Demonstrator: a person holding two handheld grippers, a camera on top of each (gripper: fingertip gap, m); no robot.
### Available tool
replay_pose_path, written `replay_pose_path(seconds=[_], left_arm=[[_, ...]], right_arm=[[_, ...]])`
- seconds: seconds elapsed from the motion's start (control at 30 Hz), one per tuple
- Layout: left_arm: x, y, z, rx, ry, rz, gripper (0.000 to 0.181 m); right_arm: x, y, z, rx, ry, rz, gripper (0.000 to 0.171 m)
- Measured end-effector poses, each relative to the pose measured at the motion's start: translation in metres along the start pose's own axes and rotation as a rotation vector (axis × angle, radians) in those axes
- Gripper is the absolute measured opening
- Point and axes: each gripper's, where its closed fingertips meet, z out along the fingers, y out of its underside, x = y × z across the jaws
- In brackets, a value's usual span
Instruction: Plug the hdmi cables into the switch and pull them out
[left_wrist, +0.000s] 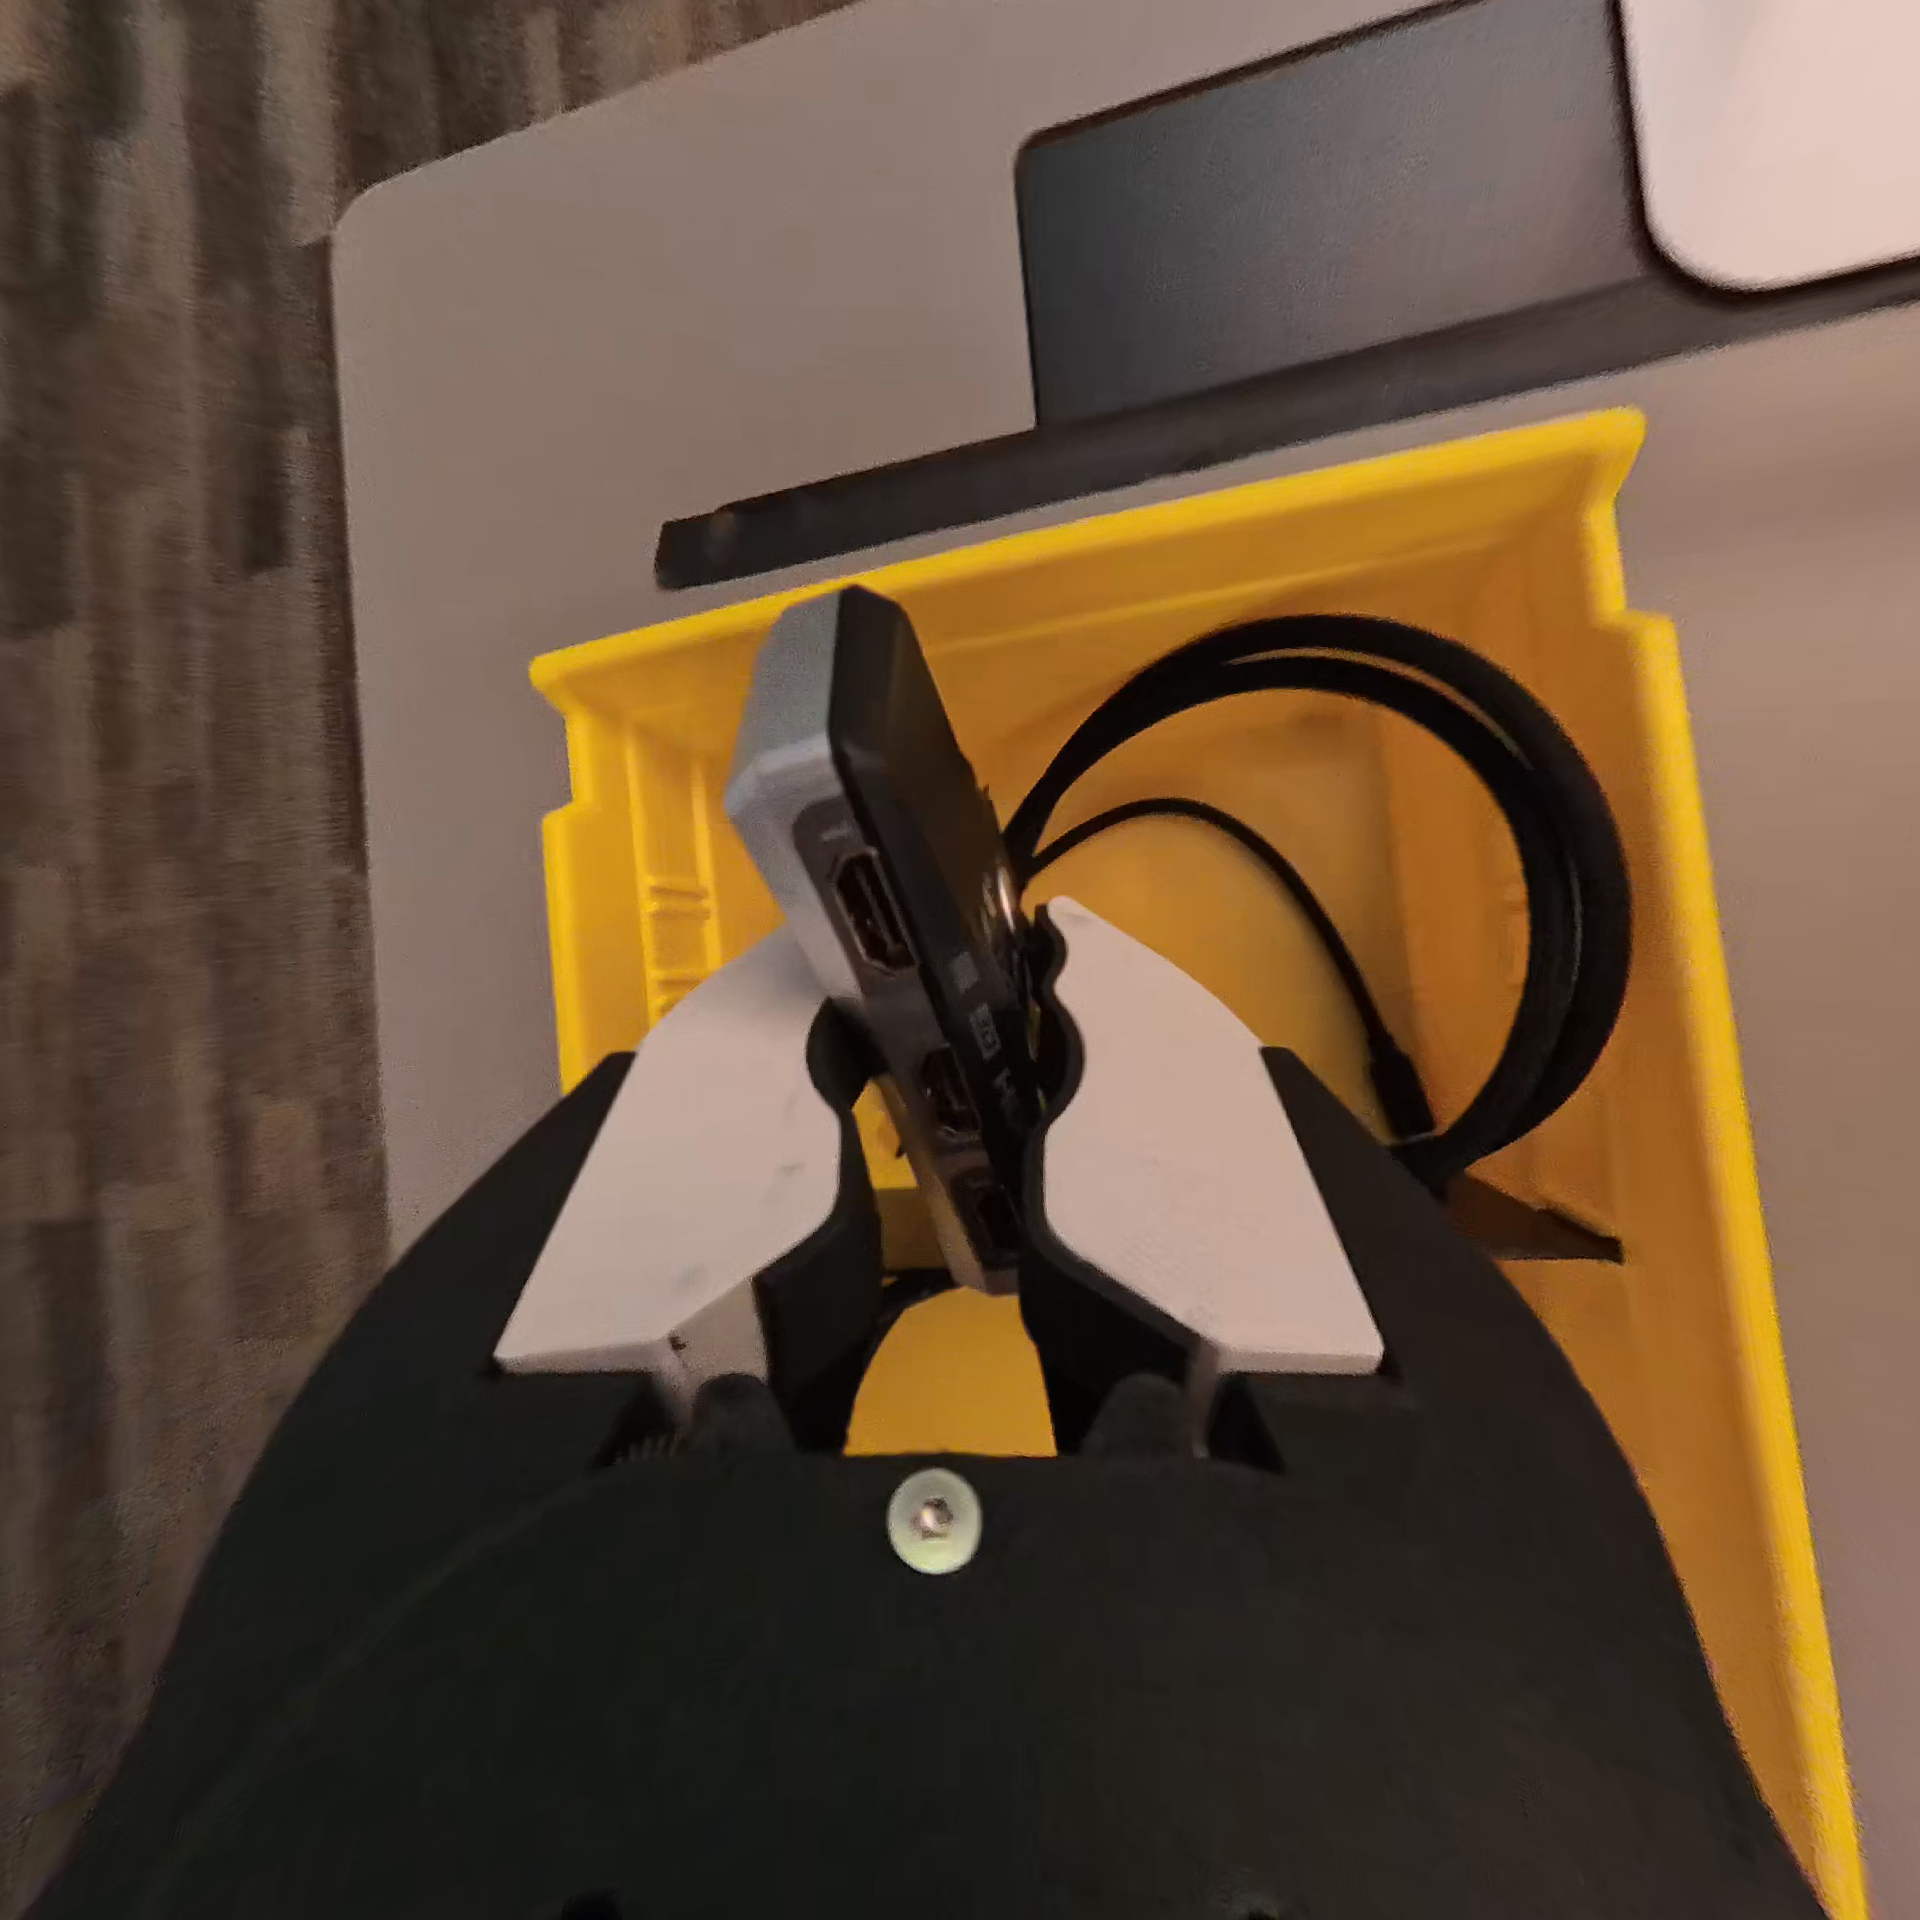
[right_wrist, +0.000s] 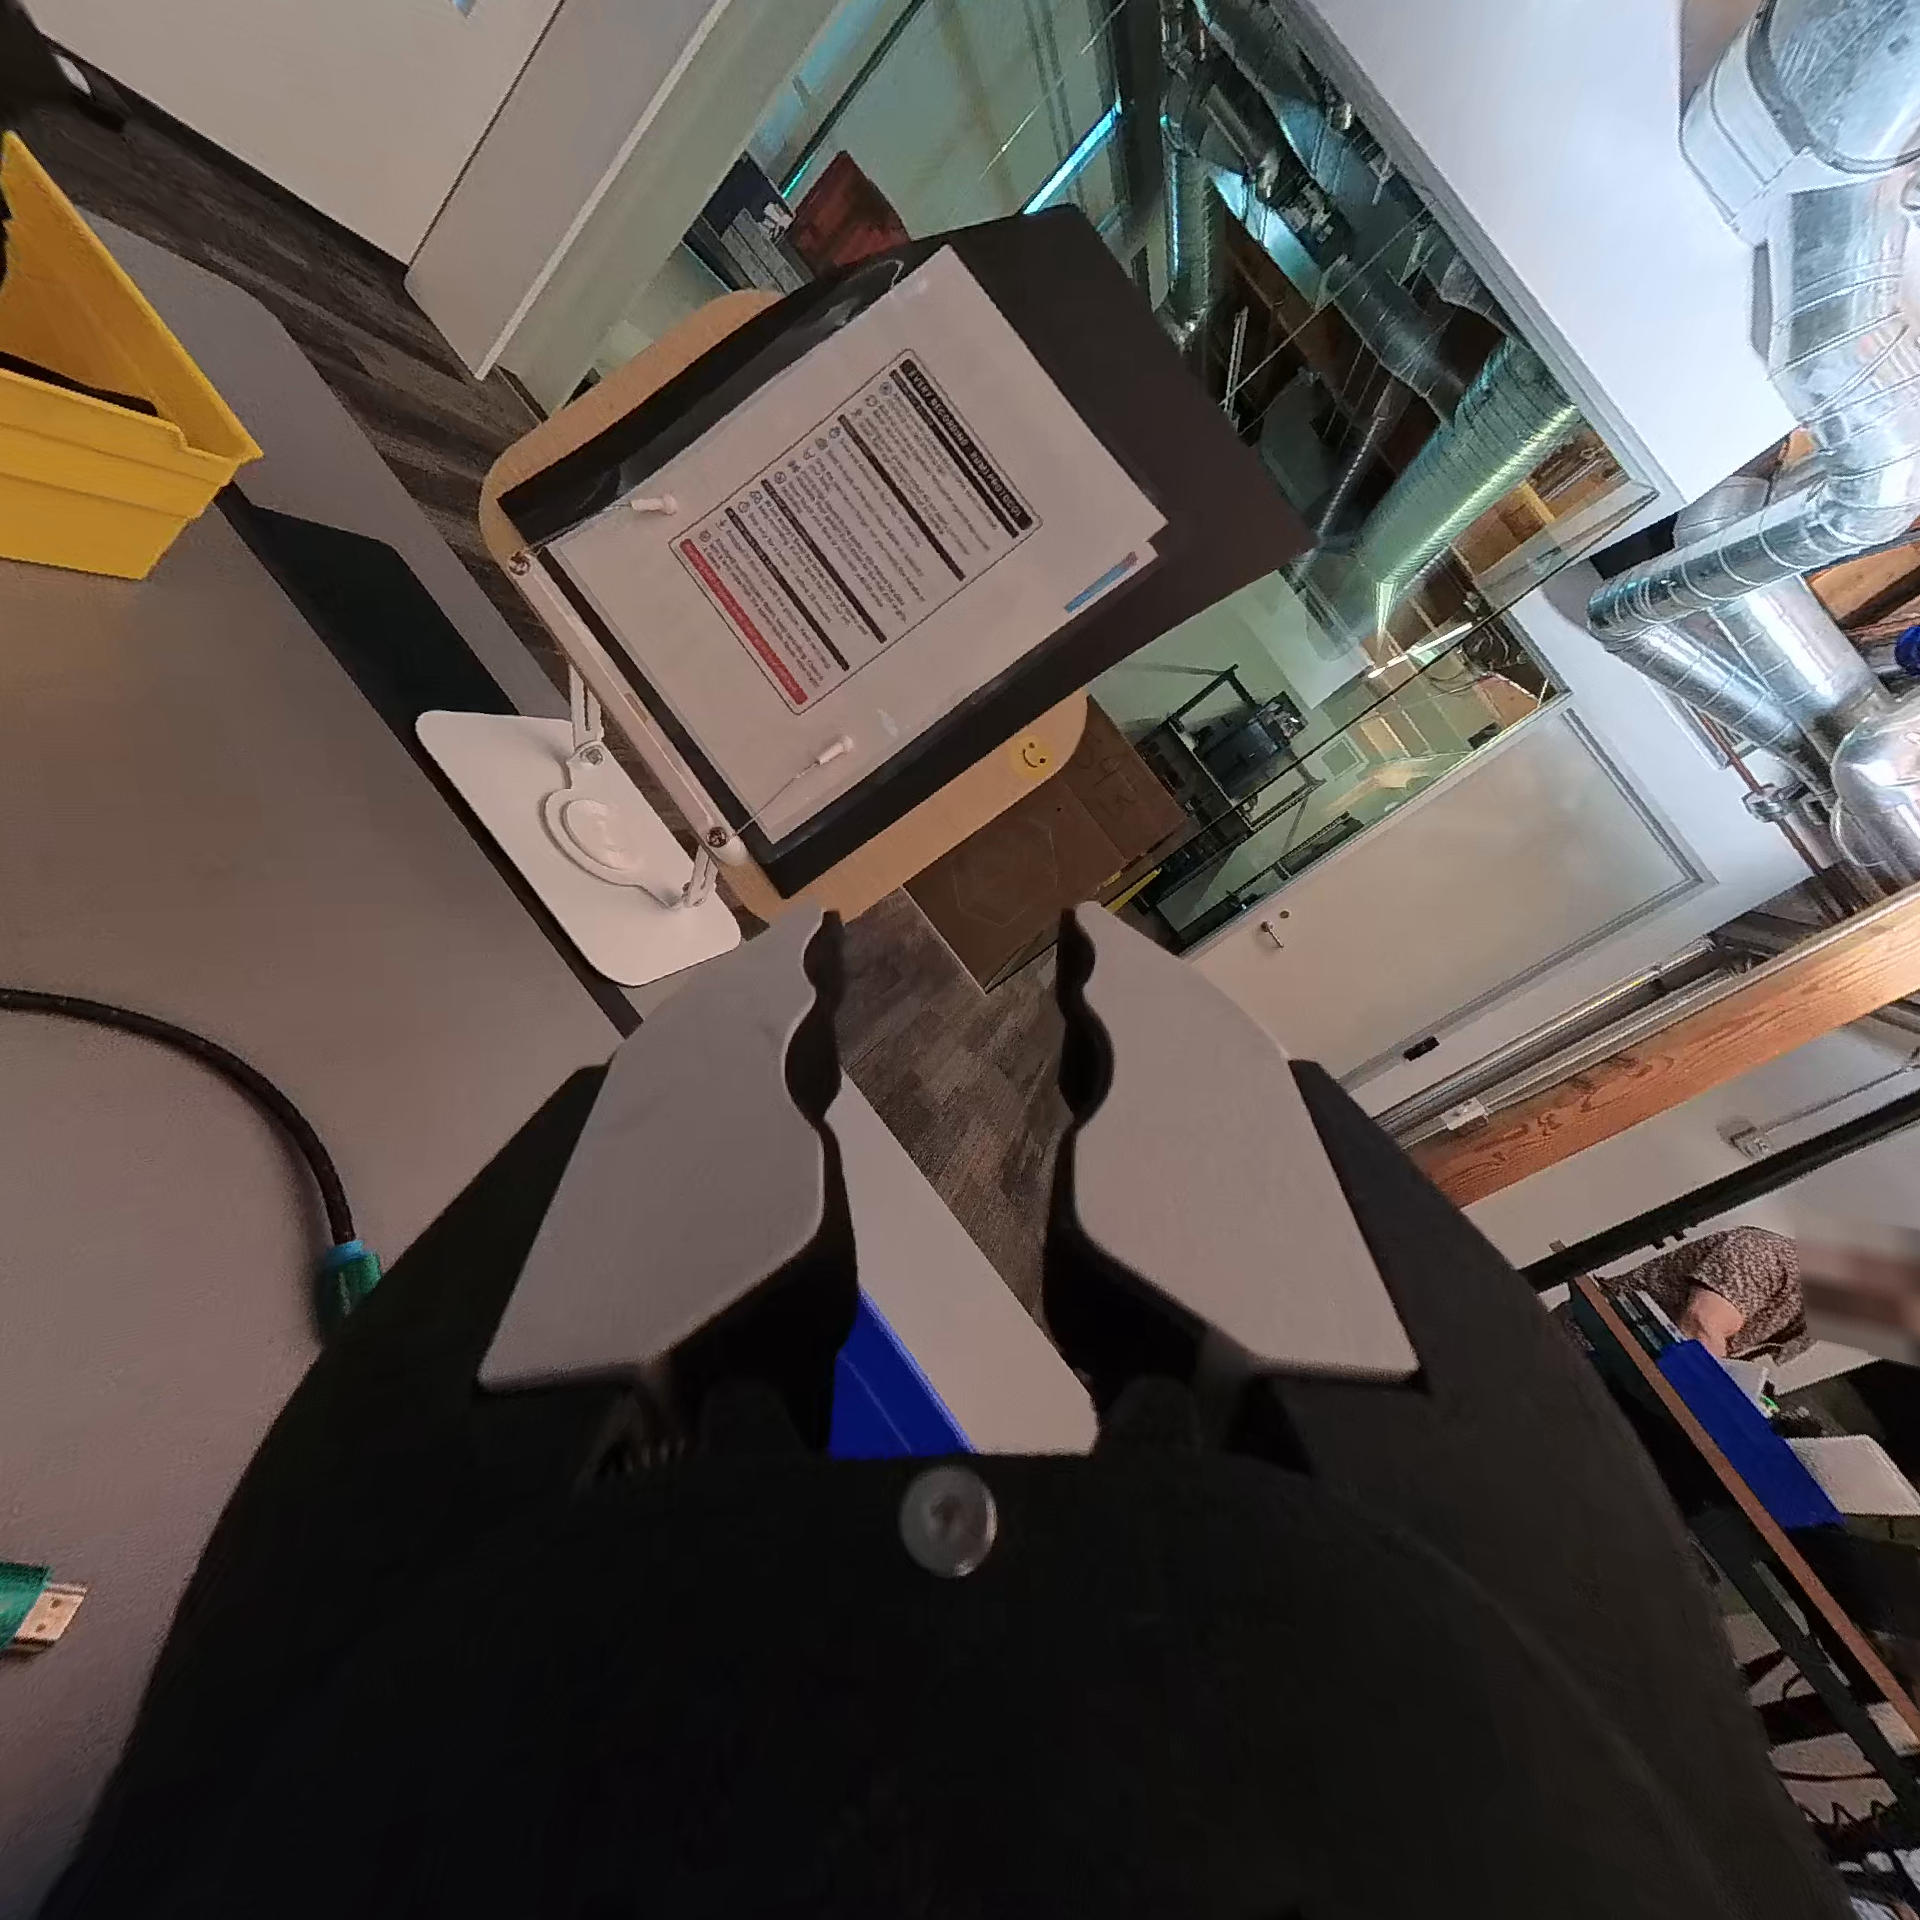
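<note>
Gripping the HDMI switch (left_wrist: 883, 914) edgewise above the yellow bin (left_wrist: 1683, 1039), the left gripper (left_wrist: 940, 997) tilts its long axis up-left, ports toward the camera, while the right gripper (right_wrist: 945, 997) gapes empty above the grey table (right_wrist: 208, 831).

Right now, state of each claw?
Left claw: closed on the switch, over the yellow bin.
Right claw: open, empty.

Grey tabletop (right_wrist: 208, 810), dark patterned carpet (right_wrist: 935, 1049), glass partition walls (right_wrist: 1434, 883), exposed silver ducts (right_wrist: 1829, 270), wooden beam (right_wrist: 1662, 1060)
</note>
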Motion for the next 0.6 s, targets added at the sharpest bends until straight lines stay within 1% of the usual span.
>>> replay_pose_path(seconds=[0.13, 0.23, 0.33, 0.43, 0.53, 0.6], left_arm=[[-0.005, -0.006, -0.014, 0.036, 0.087, -0.058, 0.024], [-0.01, -0.016, -0.048, 0.138, 0.085, -0.027, 0.023], [-0.009, -0.031, -0.101, 0.302, 0.04, 0.045, 0.023], [0.002, -0.048, -0.169, 0.535, 0.009, 0.077, 0.022], [0.024, -0.055, -0.232, 0.742, -0.033, 0.161, 0.022], [0.054, -0.055, -0.258, 0.834, 0.012, 0.255, 0.022]], right_arm=[[-0.008, 0.004, 0.006, -0.033, -0.017, -0.037, 0.04], [-0.013, 0.006, 0.011, -0.052, -0.03, -0.055, 0.04], [-0.02, 0.007, 0.015, -0.058, -0.05, -0.065, 0.04], [-0.025, 0.007, 0.018, -0.069, -0.059, -0.086, 0.039], [-0.033, 0.003, 0.021, -0.062, -0.077, -0.097, 0.039], [-0.042, -0.002, 0.025, -0.044, -0.108, -0.095, 0.04]])
